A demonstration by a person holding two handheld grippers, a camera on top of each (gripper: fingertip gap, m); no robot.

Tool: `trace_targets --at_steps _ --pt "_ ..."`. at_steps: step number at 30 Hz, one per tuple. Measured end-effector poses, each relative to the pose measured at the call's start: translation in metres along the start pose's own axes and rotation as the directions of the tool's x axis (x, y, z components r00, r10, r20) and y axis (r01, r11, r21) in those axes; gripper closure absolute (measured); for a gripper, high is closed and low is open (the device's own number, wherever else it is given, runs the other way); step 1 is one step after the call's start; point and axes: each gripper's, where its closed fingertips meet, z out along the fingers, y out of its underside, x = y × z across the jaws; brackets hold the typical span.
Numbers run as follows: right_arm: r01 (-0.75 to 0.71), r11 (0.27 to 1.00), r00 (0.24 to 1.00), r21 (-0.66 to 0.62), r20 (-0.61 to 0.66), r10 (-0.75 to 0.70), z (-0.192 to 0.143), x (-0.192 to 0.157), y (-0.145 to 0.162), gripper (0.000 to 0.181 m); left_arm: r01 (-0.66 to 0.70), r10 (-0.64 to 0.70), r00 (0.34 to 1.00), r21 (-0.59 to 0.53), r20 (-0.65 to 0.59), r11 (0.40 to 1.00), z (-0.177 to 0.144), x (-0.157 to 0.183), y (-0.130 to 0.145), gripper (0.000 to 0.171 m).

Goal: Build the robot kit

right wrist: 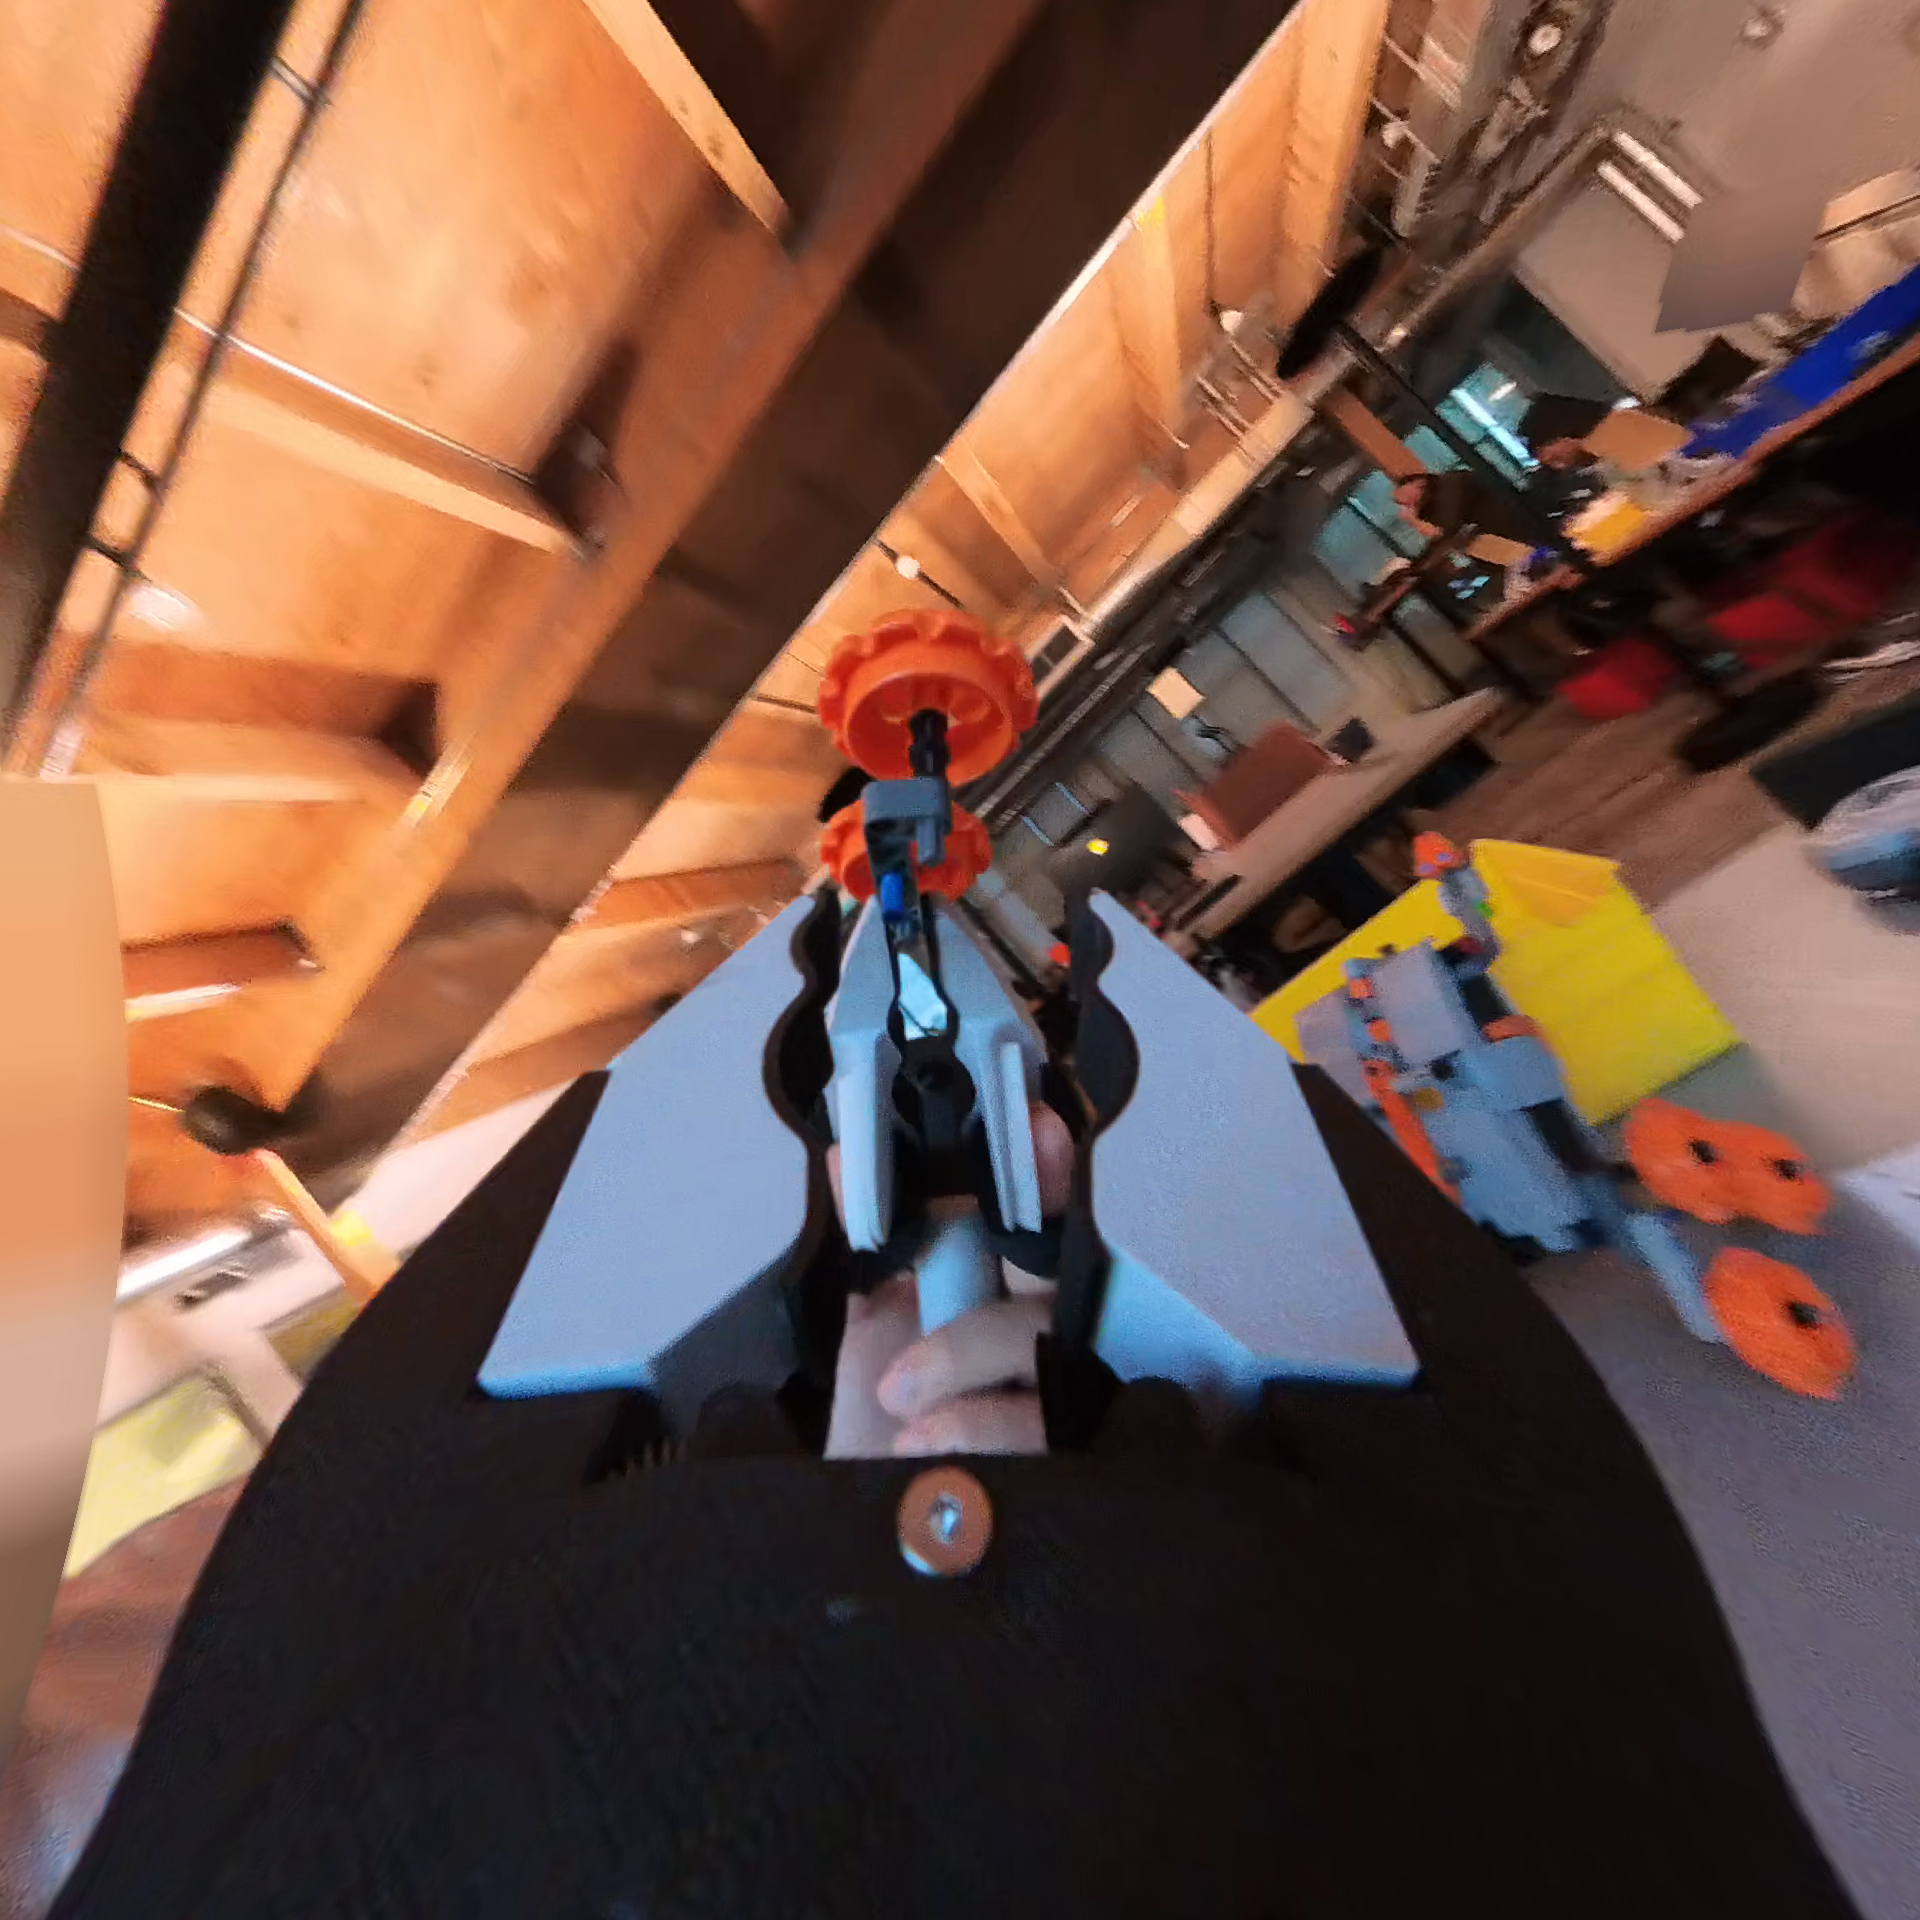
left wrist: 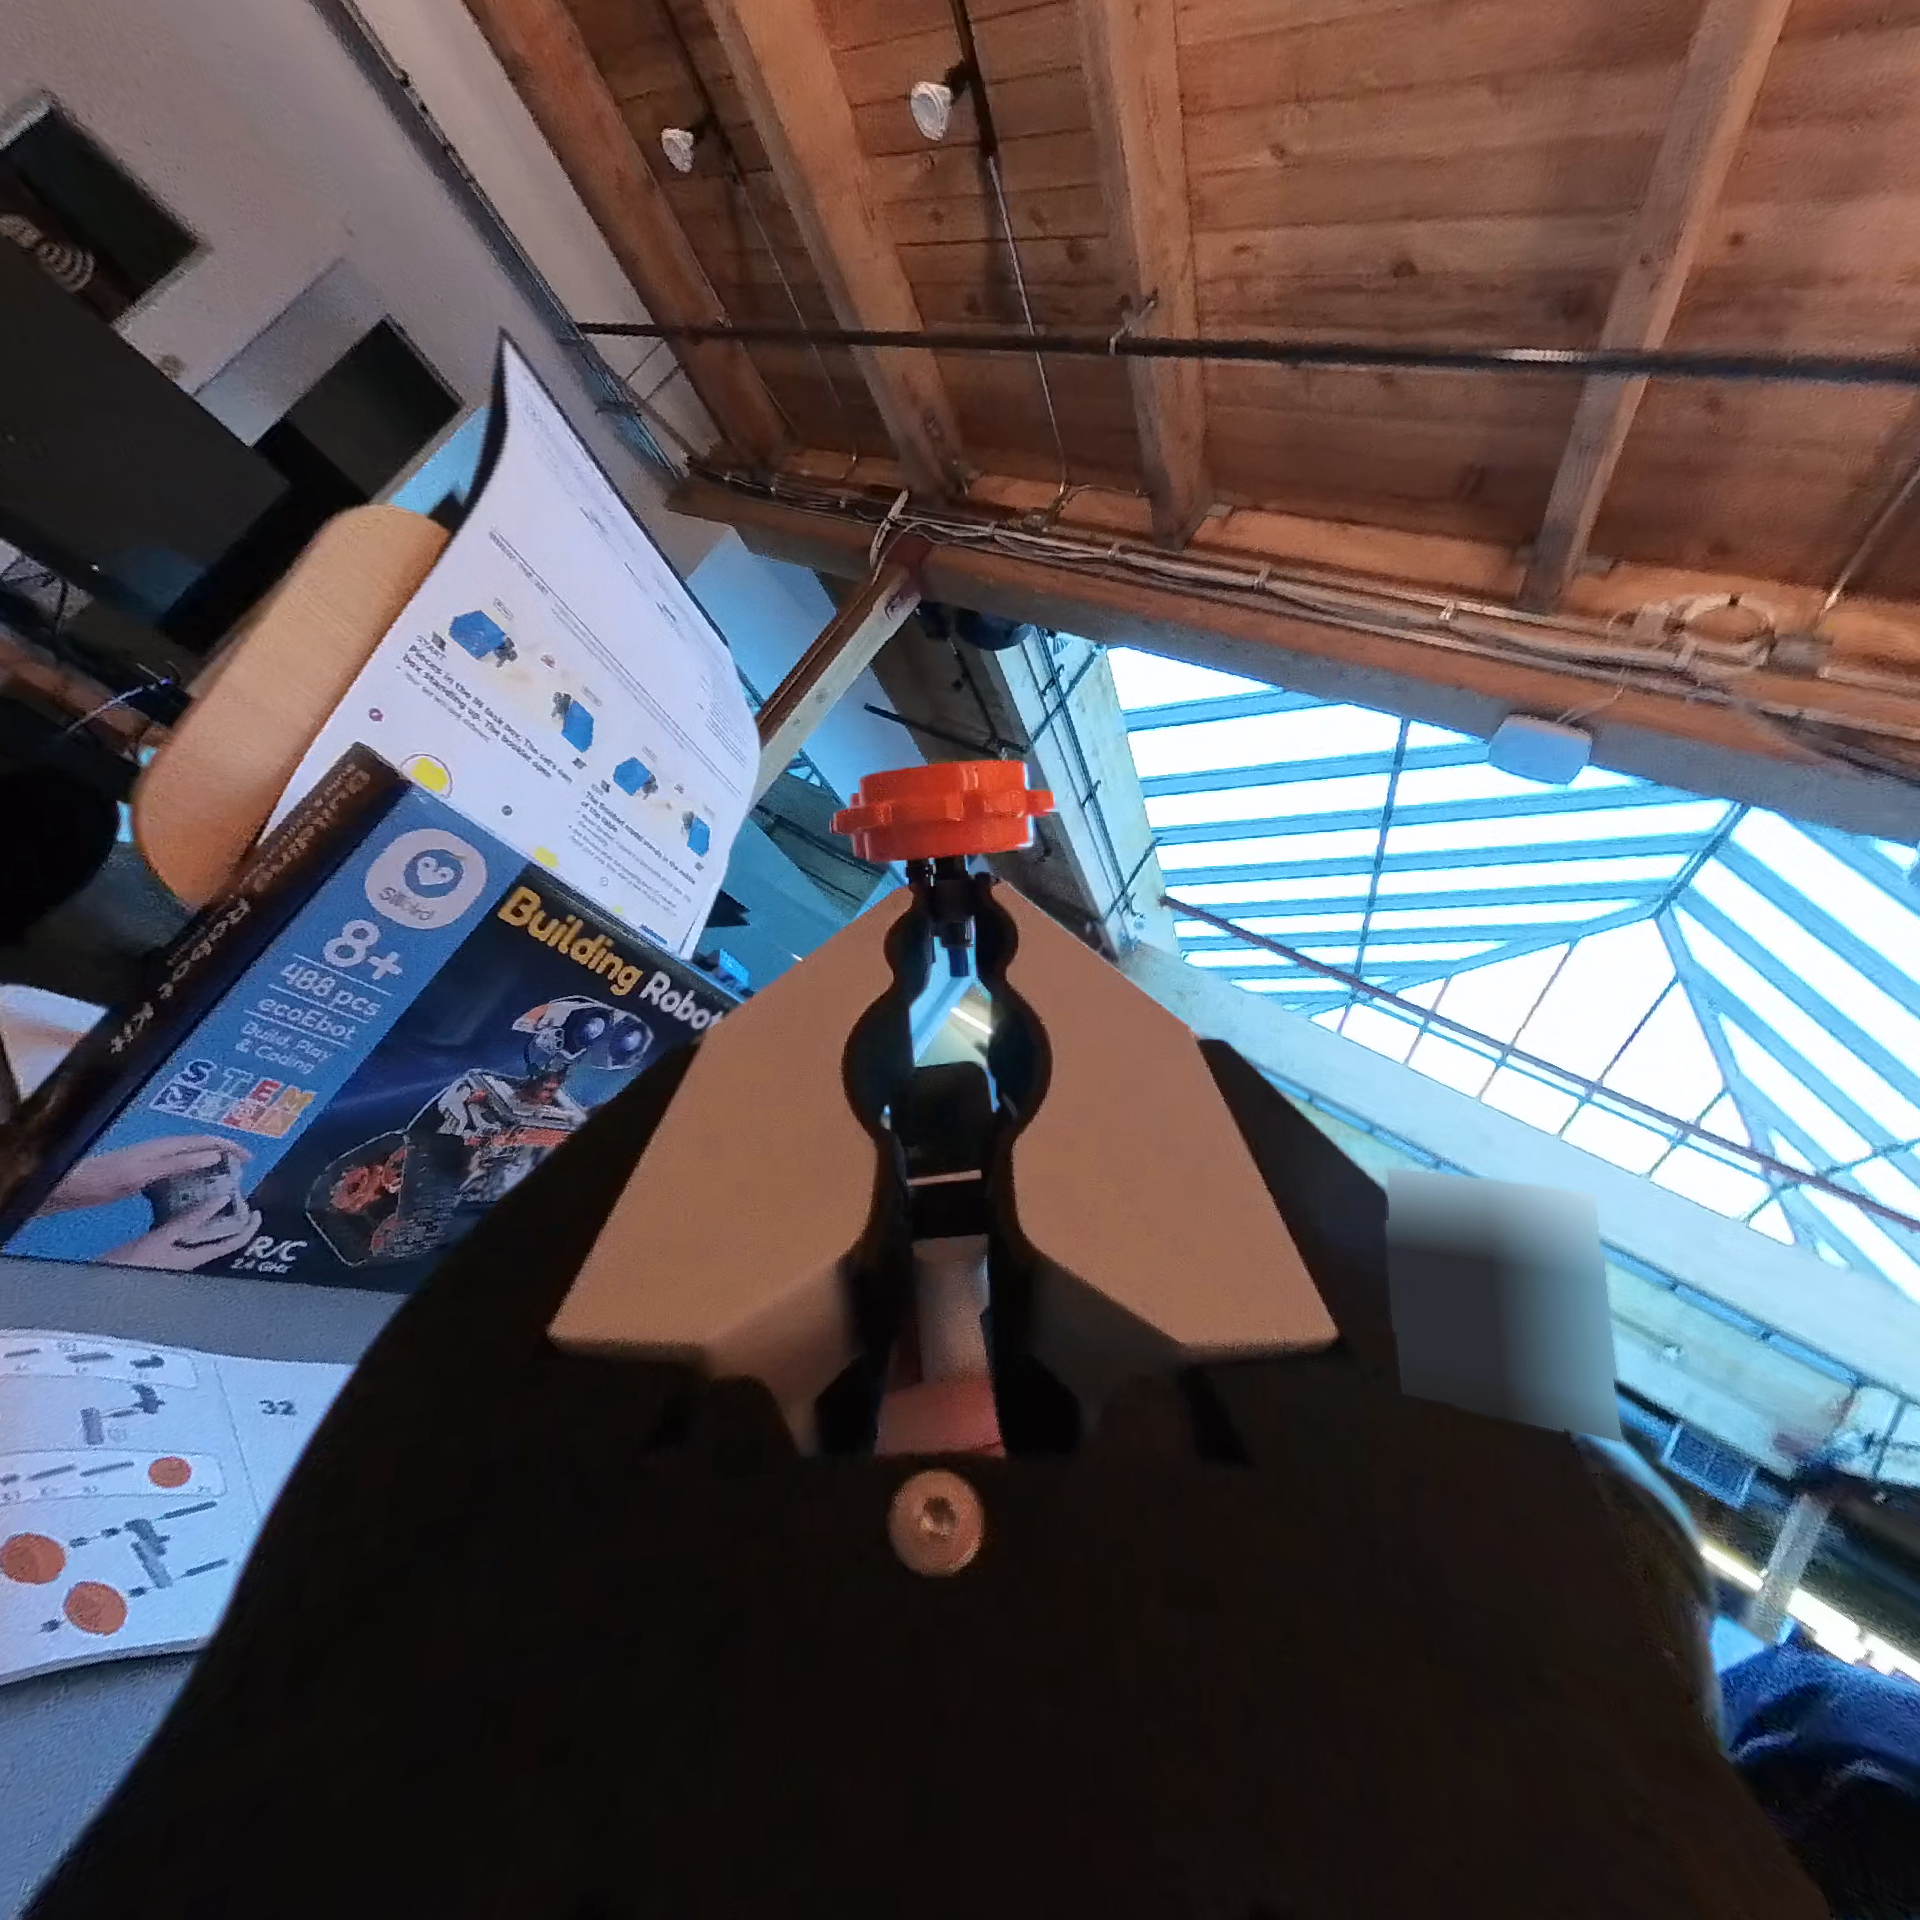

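My left gripper [left wrist: 951,920] is shut on a thin black pin [left wrist: 951,914] that carries an orange toothed wheel [left wrist: 940,810] at its top, held up towards the wooden ceiling. My right gripper [right wrist: 956,914] is open and empty, with its jaws well apart. Through its gap I see the left gripper's grey fingers [right wrist: 862,1049] farther off, with a hand [right wrist: 956,1361] on its handle. It holds a small assembly there: two orange wheels [right wrist: 928,696], a grey connector [right wrist: 909,816] and a blue bit.
A blue robot-kit box [left wrist: 364,1039] stands at left with a paper sheet [left wrist: 582,665] behind it, and an open instruction booklet [left wrist: 104,1507] lies on the grey table. A partly built grey-and-orange model [right wrist: 1475,1070] and a yellow bin [right wrist: 1558,956] sit at right. Left and right tips are no more than a few centimetres apart. Between my right fingertips and the partly built grey-and-orange model [right wrist: 1475,1070] there is roughly 20 centimeters.
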Motion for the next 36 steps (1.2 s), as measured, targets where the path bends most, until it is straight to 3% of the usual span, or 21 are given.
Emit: trace_targets --at_steps 3,6,10,13,17,21,26,29,36 --pt "-0.046 0.999 0.999 -0.008 0.025 0.046 0.003 0.000 0.009 0.141 -0.056 0.056 0.998 -0.020 -0.010 0.998 0.005 0.005 0.015 0.167" --pt "-0.044 0.997 0.993 0.067 0.109 0.036 -0.002 -0.015 -0.002 0.175 -0.107 0.107 0.994 -0.023 0.007 0.994 0.007 0.003 0.021 0.167" --pt "0.014 1.000 0.994 0.016 0.110 -0.015 -0.005 -0.016 -0.004 0.176 -0.117 0.115 0.993 -0.055 -0.026 0.992 0.007 0.005 0.027 0.166" --pt "0.104 0.994 0.985 -0.027 0.144 -0.099 -0.010 -0.027 -0.013 0.176 -0.165 0.160 0.985 -0.078 -0.058 0.983 -0.002 0.010 0.025 0.140" --pt "0.234 0.942 0.959 -0.241 0.216 -0.183 -0.016 -0.044 -0.001 0.176 -0.280 0.268 0.958 -0.123 -0.103 0.952 -0.011 0.019 0.017 0.129" --pt "0.408 0.834 0.908 -0.371 0.256 -0.331 -0.024 -0.055 0.010 0.175 -0.420 0.374 0.904 -0.271 -0.207 0.866 -0.009 0.038 0.025 0.136" --pt "0.506 0.717 0.862 -0.479 0.272 -0.427 -0.040 -0.064 0.014 0.175 -0.603 0.542 0.798 -0.384 -0.265 0.699 -0.020 0.041 0.034 0.165" --pt "0.527 0.685 0.850 -0.503 0.292 -0.440 -0.047 -0.072 0.013 0.175 -0.685 0.604 0.727 -0.410 -0.327 0.602 -0.023 0.048 0.047 0.165" --pt "0.531 0.629 0.846 -0.568 0.311 -0.433 -0.055 -0.070 0.024 0.175 -0.704 0.594 0.709 -0.432 -0.379 0.564 -0.019 0.055 0.063 0.163"
